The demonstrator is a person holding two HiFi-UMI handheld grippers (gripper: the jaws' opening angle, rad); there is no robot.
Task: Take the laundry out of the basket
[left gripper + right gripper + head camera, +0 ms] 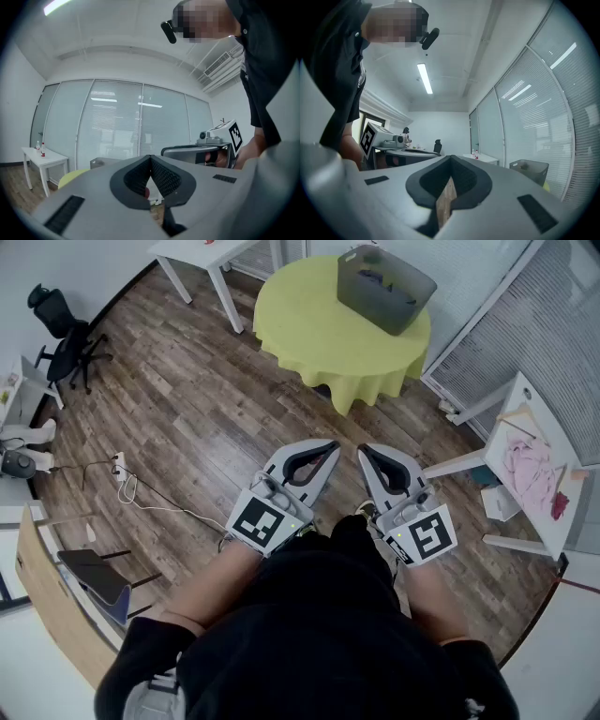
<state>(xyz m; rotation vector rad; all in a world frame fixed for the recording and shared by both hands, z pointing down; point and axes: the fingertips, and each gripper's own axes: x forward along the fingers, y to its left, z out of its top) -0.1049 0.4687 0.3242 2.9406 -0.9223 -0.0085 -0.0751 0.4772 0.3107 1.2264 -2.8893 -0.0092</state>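
Left gripper (330,446), right gripper (364,452) closed, basket (384,289) well ahead

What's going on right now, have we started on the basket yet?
Not yet. The person stands on the wood floor, back from the round yellow table, holding the left claw and right claw level out in front, both shut and empty. The grey basket sits on that table with the laundry inside, untouched.
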